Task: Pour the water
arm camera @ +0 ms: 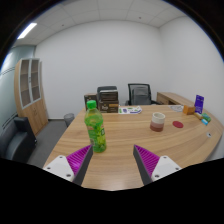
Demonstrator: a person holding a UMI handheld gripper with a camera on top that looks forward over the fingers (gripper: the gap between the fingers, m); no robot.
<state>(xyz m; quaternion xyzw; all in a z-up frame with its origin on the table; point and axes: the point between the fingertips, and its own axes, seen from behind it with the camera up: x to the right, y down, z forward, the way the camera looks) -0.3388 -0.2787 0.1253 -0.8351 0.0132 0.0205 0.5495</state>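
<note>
Your gripper [112,163] hangs wide apart and empty, so pouring hasn't begun.

Taking the green bottle [95,127] as your landmark: it stands upright on the table [125,140] just beyond your left finger, the cup [158,121] well off to its right; grasp, carry and tilt all remain.

Desk: long light-brown wooden desk [120,140]
On it: green plastic bottle [95,127], small white-and-brown cup [158,121], cardboard box [174,100]
</note>
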